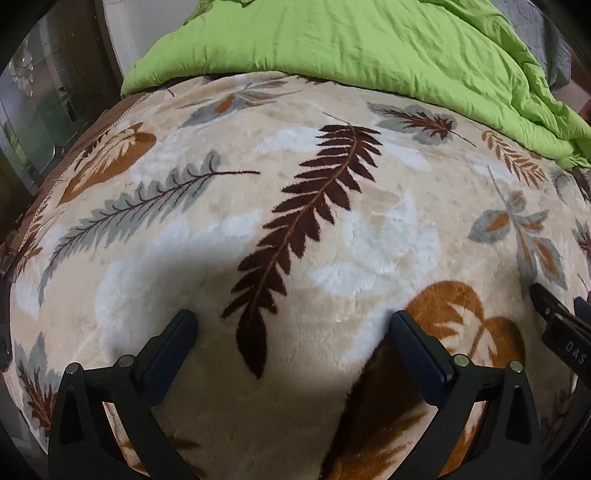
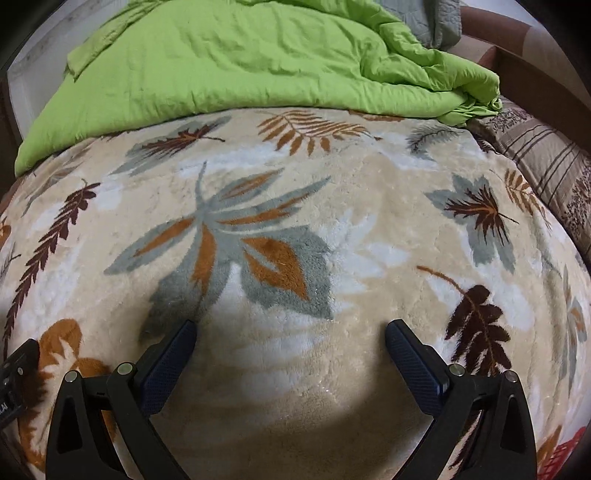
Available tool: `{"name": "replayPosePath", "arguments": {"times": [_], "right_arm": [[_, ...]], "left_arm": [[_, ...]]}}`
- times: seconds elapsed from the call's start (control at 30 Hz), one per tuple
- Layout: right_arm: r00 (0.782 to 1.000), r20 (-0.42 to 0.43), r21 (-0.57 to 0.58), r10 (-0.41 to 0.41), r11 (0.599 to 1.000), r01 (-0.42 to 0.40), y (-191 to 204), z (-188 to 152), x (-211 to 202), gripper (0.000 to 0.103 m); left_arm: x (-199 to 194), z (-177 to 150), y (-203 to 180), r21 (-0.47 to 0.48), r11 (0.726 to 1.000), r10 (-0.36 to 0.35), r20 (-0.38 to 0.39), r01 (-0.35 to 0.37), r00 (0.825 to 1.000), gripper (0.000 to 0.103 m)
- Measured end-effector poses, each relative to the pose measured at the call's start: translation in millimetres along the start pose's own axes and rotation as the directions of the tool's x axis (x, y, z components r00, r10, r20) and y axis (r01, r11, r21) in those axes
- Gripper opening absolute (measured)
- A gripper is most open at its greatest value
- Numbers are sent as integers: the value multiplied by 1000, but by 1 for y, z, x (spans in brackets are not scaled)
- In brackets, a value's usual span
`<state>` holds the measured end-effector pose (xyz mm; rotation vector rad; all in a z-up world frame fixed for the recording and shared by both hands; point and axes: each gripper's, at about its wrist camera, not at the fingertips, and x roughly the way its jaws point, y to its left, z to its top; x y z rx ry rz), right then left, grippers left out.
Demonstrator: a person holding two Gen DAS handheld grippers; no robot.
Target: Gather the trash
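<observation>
Left hand-held gripper (image 1: 293, 323) & right hand-held gripper (image 2: 290, 332) both wide open, empty, over leaf-print blanket (image 1: 332, 206) w/ green duvet (image 1: 351, 40) behind.

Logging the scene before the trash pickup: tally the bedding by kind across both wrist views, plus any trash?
Leaf-print blanket: 1
Green comforter: 1
Grey quilted cover: 1
Striped brown bedding: 1
Trash in view: 0
Total: 4
</observation>
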<state>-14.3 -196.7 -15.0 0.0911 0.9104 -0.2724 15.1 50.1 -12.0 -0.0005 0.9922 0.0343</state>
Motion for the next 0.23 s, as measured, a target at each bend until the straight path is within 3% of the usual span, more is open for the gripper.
{"name": "replayPosePath", "arguments": {"times": [0.23], "right_arm": [[1000, 0, 5, 8, 1000, -8, 0, 3, 3, 103]], "left_arm": [[0, 0, 2, -1, 1000, -7, 19, 7, 1000, 103]]}}
